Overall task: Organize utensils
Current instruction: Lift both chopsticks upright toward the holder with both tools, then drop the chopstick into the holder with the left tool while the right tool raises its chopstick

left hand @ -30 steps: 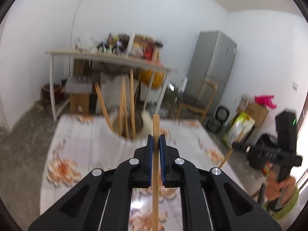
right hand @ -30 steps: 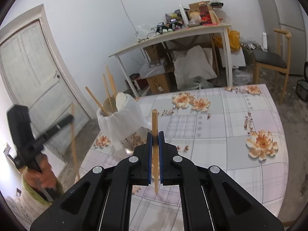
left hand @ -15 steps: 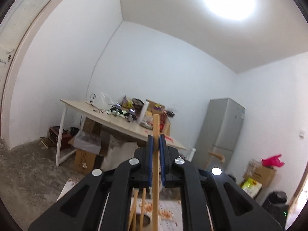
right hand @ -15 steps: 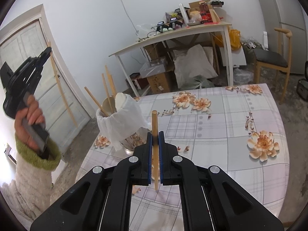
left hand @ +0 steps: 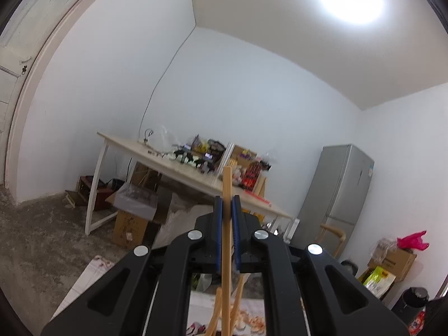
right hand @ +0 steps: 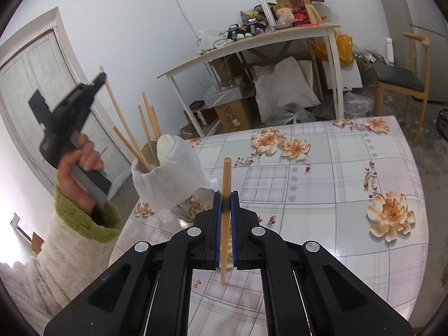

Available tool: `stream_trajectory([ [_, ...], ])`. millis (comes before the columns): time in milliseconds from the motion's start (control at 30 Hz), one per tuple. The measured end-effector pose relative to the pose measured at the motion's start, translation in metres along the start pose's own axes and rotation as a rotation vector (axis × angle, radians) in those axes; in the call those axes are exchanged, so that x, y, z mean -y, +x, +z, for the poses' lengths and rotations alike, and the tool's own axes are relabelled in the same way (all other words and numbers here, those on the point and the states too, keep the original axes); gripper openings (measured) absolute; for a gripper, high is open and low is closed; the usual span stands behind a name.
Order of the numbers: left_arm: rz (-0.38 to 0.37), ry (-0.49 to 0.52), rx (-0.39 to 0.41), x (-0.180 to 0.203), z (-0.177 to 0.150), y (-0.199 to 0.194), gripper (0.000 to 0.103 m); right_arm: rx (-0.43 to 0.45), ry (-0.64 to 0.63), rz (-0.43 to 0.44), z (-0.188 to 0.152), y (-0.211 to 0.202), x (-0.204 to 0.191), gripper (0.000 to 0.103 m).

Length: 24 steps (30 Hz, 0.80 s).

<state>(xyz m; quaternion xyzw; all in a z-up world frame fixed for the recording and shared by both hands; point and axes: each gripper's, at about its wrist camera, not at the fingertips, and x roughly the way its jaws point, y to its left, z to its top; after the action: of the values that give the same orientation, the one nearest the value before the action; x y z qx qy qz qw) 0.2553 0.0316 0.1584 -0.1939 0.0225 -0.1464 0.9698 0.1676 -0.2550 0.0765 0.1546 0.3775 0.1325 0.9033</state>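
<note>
My left gripper (left hand: 226,200) is shut on an upright wooden chopstick (left hand: 226,179), and it points level at the far wall. The right wrist view shows that left gripper (right hand: 100,79) raised in a hand at the left. Its chopstick (right hand: 120,117) slants down to the mouth of the white-wrapped holder (right hand: 170,179), where several chopsticks stand. My right gripper (right hand: 226,196) is shut on another chopstick (right hand: 226,173), upright over the floral tablecloth (right hand: 336,182) just right of the holder. Tops of the holder's chopsticks (left hand: 215,308) show low in the left wrist view.
A white work table (right hand: 252,44) piled with clutter stands by the far wall, with boxes and bags beneath it. A wooden chair (right hand: 400,78) and a grey fridge (left hand: 336,190) are to the right. A pale door (right hand: 28,89) is behind the left hand.
The left gripper has risen from beside the table's edge to above the holder, and its view swung from tabletop to wall and ceiling. The right gripper has barely moved.
</note>
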Motion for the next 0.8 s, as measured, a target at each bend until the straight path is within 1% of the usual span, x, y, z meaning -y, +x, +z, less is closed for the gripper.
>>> stream_trajectory([
  [167,0.006,0.010,-0.055,-0.002,-0.022,0.004,0.006,0.000,0.001,0.008,0.000,-0.001,0.001,0.004],
  [433,-0.008,0.011,-0.167,-0.004,-0.042,-0.020,0.007,0.020,0.000,-0.004,-0.002,-0.013,-0.001,0.004],
  [467,-0.012,0.010,-0.179,-0.003,-0.043,-0.023,0.012,0.023,-0.001,-0.005,-0.001,-0.014,-0.001,0.004],
  [500,-0.020,0.009,-0.201,-0.003,-0.043,-0.027,0.020,0.029,-0.001,-0.007,-0.001,-0.017,-0.002,0.004],
  [567,-0.032,0.007,-0.217,-0.002,-0.043,-0.038,0.031,0.043,-0.004,-0.009,0.002,-0.022,-0.006,0.004],
  [667,-0.045,0.022,-0.219,0.002,-0.041,-0.051,0.038,0.067,-0.009,-0.004,0.008,-0.030,-0.011,0.004],
  [800,-0.049,0.040,-0.205,0.005,-0.034,-0.073,0.048,0.144,-0.024,0.009,0.027,-0.047,-0.023,0.004],
])
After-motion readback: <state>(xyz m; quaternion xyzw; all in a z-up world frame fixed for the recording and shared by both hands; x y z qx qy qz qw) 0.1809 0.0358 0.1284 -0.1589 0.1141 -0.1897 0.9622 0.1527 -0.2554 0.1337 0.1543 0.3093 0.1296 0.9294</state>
